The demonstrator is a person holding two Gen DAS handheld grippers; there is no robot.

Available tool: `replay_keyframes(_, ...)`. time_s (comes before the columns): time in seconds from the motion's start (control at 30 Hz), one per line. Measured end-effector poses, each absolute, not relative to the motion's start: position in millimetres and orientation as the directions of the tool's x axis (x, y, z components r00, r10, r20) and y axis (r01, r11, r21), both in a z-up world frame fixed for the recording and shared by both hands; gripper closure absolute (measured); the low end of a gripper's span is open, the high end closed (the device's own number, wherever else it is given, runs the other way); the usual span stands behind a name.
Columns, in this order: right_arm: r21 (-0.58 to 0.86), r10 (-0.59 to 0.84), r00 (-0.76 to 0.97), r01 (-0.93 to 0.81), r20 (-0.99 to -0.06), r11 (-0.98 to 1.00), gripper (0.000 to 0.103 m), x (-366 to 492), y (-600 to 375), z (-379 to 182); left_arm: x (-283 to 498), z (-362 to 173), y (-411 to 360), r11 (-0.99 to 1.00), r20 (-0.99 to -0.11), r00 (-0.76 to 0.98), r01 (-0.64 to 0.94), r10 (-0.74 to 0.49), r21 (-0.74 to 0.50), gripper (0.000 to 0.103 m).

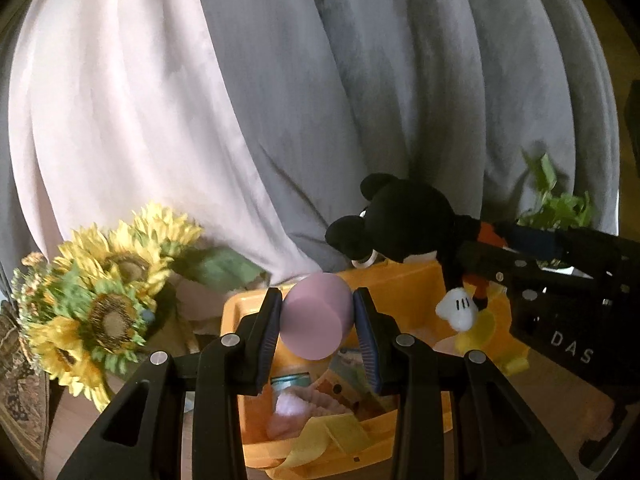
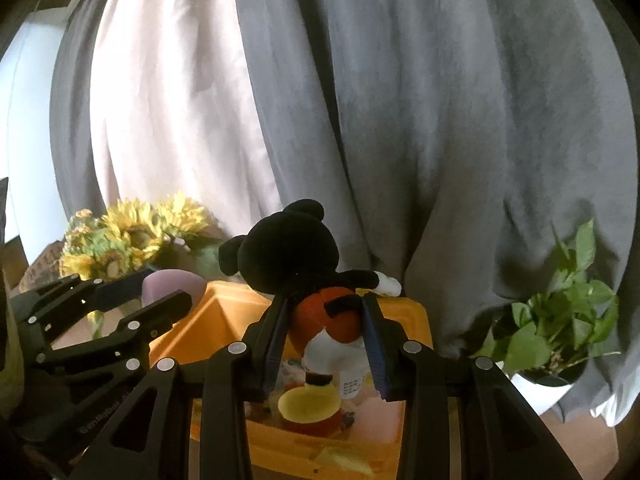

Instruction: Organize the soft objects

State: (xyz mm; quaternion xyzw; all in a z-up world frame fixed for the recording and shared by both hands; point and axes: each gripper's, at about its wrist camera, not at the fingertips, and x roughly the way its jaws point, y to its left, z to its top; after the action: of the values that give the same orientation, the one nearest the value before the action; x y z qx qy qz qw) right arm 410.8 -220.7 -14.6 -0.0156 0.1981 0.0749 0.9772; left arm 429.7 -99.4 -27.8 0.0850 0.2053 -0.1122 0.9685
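Plush mouse (image 2: 296,264) is gripped at its soft red waist by the right claw (image 2: 326,332) above the orange bin (image 2: 412,320); light, squashy. Pink foam cylinder (image 1: 316,316) is pinched by the left claw (image 1: 316,328).

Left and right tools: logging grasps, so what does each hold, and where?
Left tool grips the pink cylinder by its sides. Right tool grips the mouse plush at its red-shorts waist.

Black-and-red plush mouse (image 2: 296,264), mauve foam block (image 1: 316,316), orange bin (image 1: 404,276), yellow sunflowers (image 1: 108,276).
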Motion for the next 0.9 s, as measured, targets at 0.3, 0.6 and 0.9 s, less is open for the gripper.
replay_keyframes(0.3,0.007,0.153,0.869,-0.169,-0.47,0.986,0.061,446.2,-224.9,-47.5,458.6,-61.9,-104.4,0.954,-0.502,0.846,0.275,-0.182,0.118,0.059)
replay_keyframes(0.6,0.014,0.069,0.881,-0.07,-0.467,0.997,0.045,444.9,-237.5,-52.4,450.9,-61.1,-93.9,0.973,-0.485,0.863,0.21,-0.139,0.094,0.047)
replay_keyframes(0.9,0.054,0.056,0.89,-0.035,-0.452,0.998,0.045,409.3,-236.8,-36.5,412.9,-35.7,-74.0,0.983,-0.442,0.888,0.172,-0.127,0.063,0.046)
